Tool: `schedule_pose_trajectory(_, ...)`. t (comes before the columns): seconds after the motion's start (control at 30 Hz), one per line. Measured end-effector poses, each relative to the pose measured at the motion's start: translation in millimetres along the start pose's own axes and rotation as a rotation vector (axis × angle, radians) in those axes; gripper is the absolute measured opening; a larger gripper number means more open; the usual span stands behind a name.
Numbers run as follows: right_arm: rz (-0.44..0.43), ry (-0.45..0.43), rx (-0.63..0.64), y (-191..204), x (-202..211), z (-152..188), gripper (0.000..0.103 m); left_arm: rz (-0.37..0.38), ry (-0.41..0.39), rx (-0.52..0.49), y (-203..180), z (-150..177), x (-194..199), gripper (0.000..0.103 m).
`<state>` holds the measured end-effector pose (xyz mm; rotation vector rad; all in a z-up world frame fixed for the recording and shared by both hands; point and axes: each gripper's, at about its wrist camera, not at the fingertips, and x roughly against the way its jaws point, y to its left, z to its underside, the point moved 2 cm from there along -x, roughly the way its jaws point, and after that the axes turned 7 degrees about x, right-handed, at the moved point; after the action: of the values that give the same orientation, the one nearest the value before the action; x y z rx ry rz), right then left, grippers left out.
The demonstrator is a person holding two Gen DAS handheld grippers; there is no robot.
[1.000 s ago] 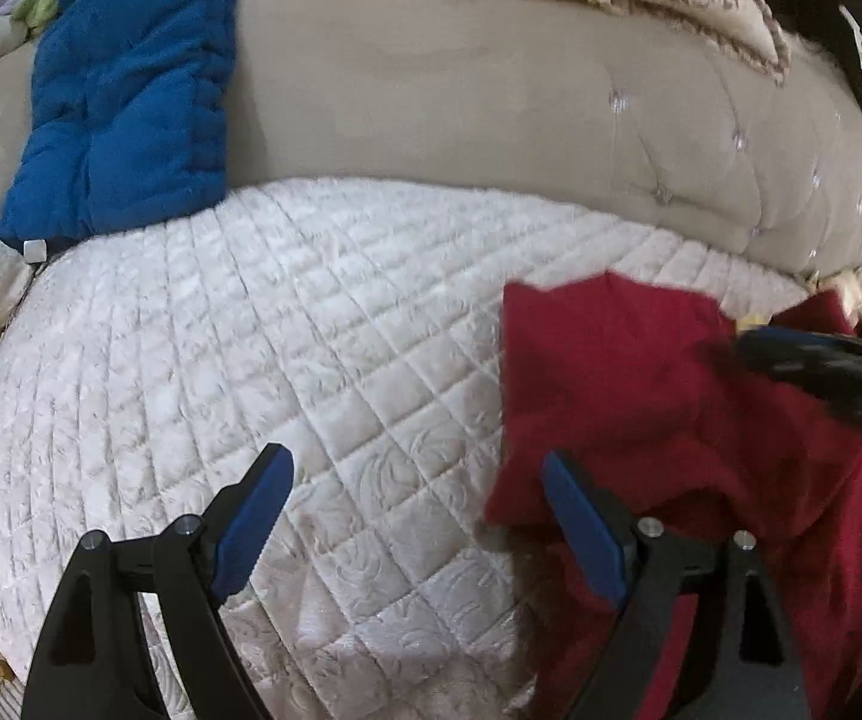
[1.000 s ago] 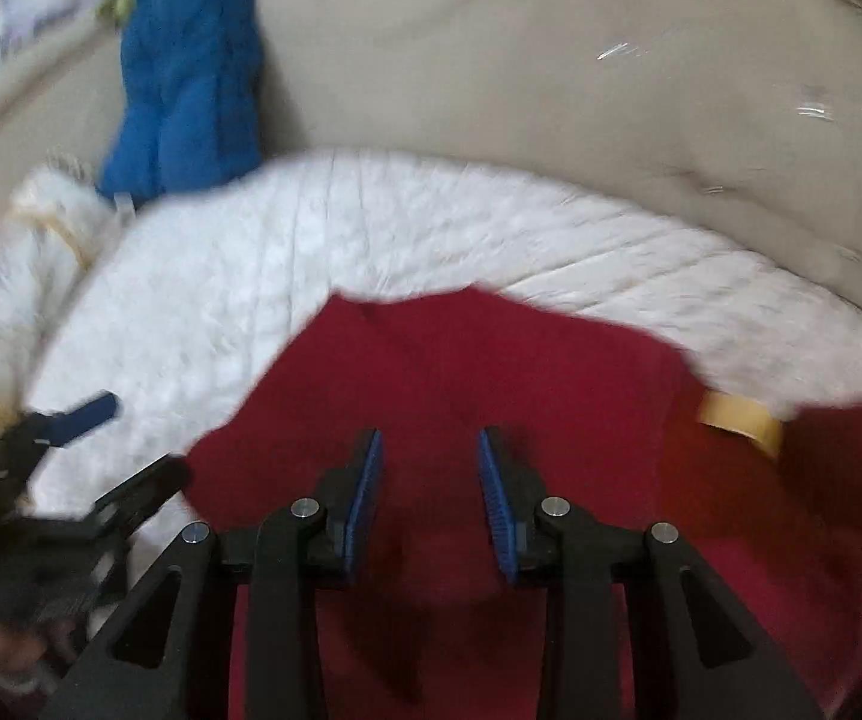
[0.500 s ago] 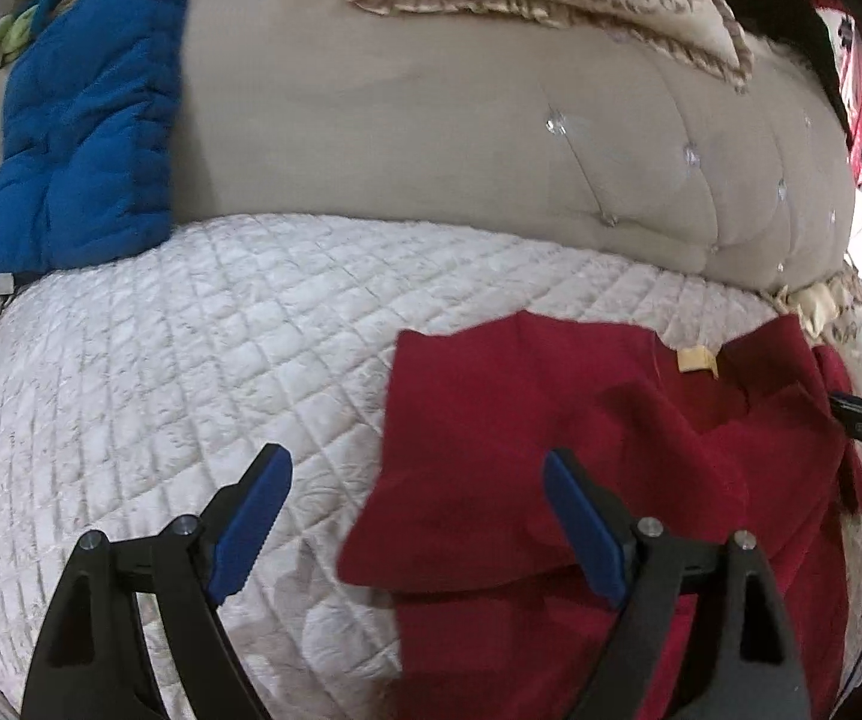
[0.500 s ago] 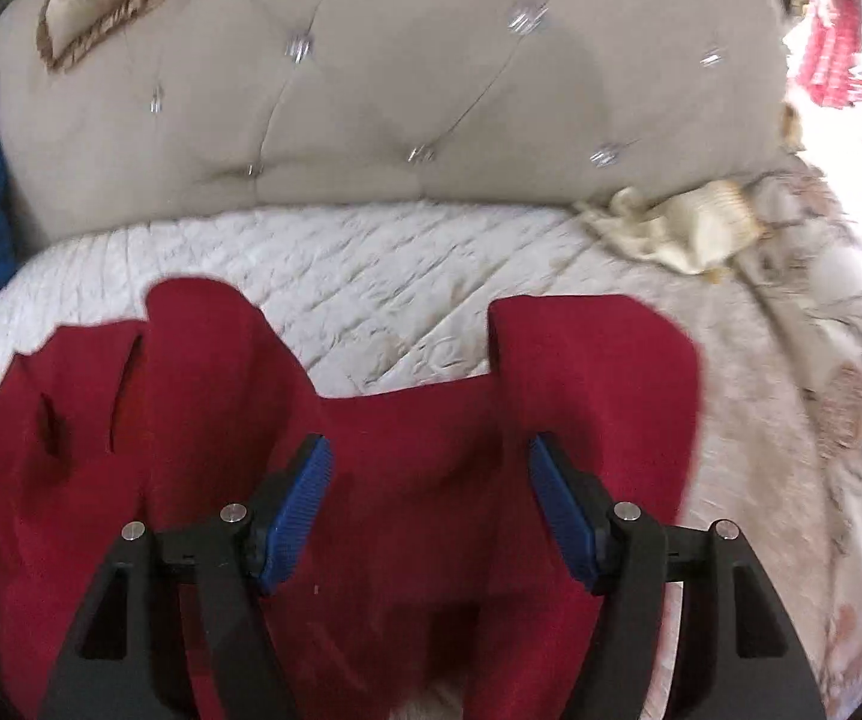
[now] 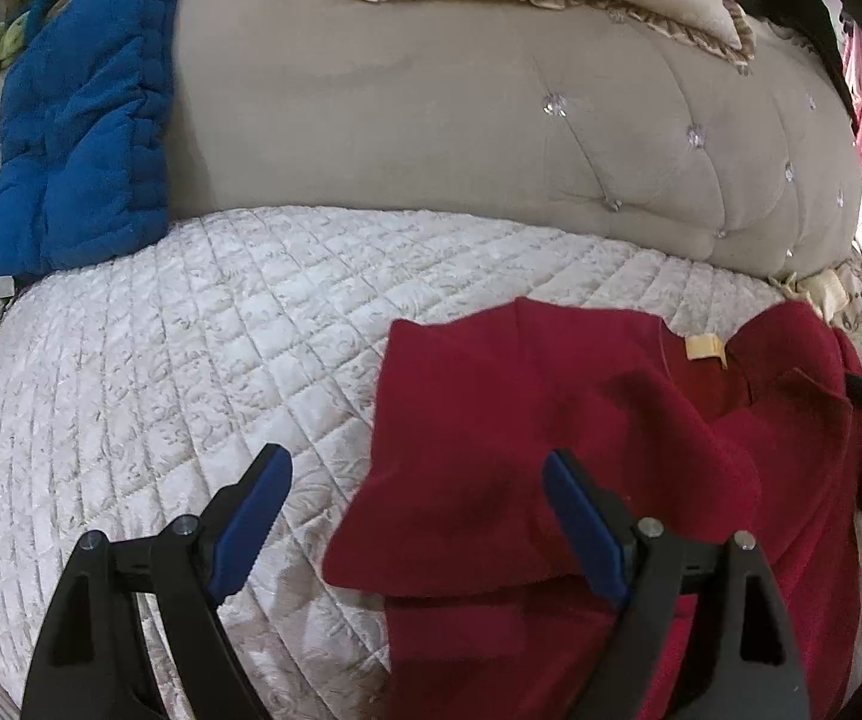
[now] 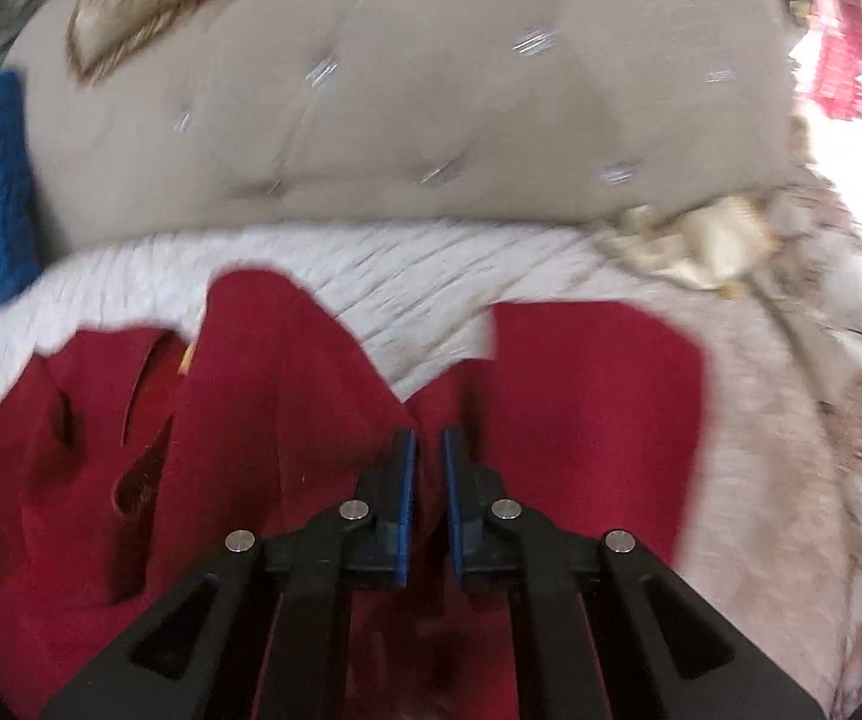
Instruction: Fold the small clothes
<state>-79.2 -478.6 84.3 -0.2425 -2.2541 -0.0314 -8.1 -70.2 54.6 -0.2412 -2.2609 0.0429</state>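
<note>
1. Now, w/ your right gripper (image 6: 428,468) pinched shut on a fold of the red shirt (image 6: 287,420), check it's got the whole edge before you lift, since the view's blurred.
2. Carry that side across toward the collar label (image 5: 703,346); keep it low so the fabric doesn't drag.
3. Left gripper (image 5: 413,507) is wide open, holding nothing: shirt lies under its right finger, quilted bedcover (image 5: 191,360) under the left one.

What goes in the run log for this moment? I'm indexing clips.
task: fold clothes | left gripper: open above dark red knit garment | right gripper: shut on garment | surface: white quilted cover
</note>
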Motion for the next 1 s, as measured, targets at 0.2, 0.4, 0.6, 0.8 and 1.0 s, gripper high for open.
schedule_pose_trajectory(0.2,0.145,0.132,-0.002,-18,0,23,0.0,-0.057,0.049,-0.027,5,6,-15,0.089)
schedule_pose_trajectory(0.4,-0.039,-0.05,-0.02,14,52,-6,0.042,-0.05,0.064,-0.001,16,14,-22,0.089)
schedule_pose_trajectory(0.6,-0.094,0.11,0.197,94,-17,-14,0.008,-0.062,0.072,-0.013,14,16,-25,0.089)
schedule_pose_trajectory(0.8,-0.054,0.026,0.117,73,9,-8,0.0,-0.055,0.066,-0.005,19,17,-27,0.089)
schedule_pose_trajectory(1.0,-0.066,0.156,0.057,50,-9,12,0.0,-0.054,0.074,0.003,12,20,-25,0.089)
